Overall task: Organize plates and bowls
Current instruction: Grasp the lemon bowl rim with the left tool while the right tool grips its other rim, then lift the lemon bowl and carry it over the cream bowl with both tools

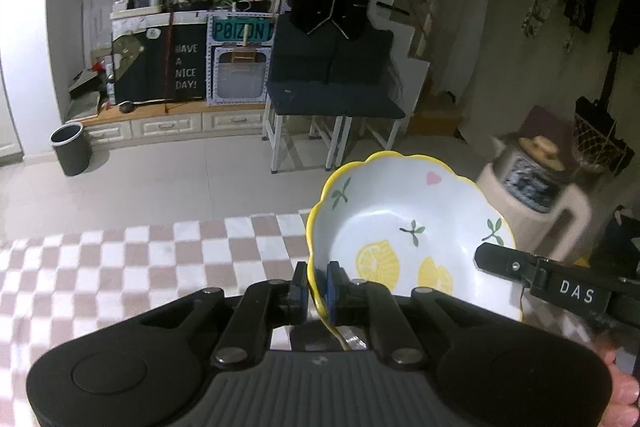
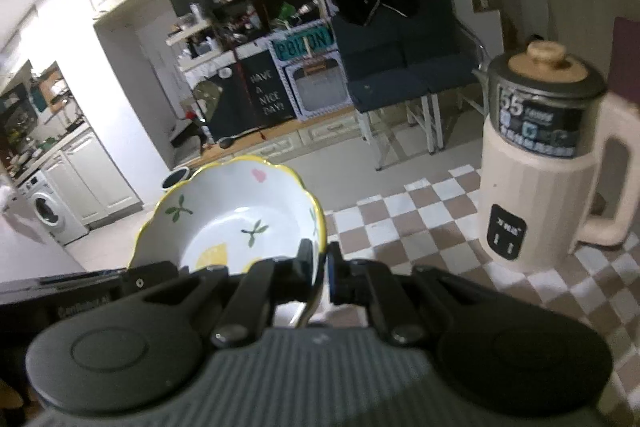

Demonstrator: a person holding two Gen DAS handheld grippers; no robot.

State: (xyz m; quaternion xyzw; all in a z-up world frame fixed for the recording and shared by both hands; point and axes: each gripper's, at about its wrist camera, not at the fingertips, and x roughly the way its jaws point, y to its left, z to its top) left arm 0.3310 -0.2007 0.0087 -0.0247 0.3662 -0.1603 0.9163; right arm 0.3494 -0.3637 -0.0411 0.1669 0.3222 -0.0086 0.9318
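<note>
A white bowl (image 1: pixel 404 211) with a wavy yellow rim and lemon prints hangs tilted above the checkered tablecloth (image 1: pixel 140 259), held from both sides. My left gripper (image 1: pixel 317 287) is shut on its left rim, blue pads pressing the wall. In the right wrist view the same bowl (image 2: pixel 236 211) sits left of centre, and my right gripper (image 2: pixel 320 271) is shut on its right rim. The right gripper's black finger (image 1: pixel 504 261) also shows at the bowl's right edge in the left wrist view. No other plate or bowl is in view.
A cream kettle (image 2: pixel 548 163) with a dark lid stands on the checkered cloth at the right, close to the bowl. Beyond the table edge lie a tiled floor, a dark bin (image 1: pixel 72 149), a dark-cushioned bench (image 1: pixel 336 99) and cluttered shelves (image 1: pixel 168 7).
</note>
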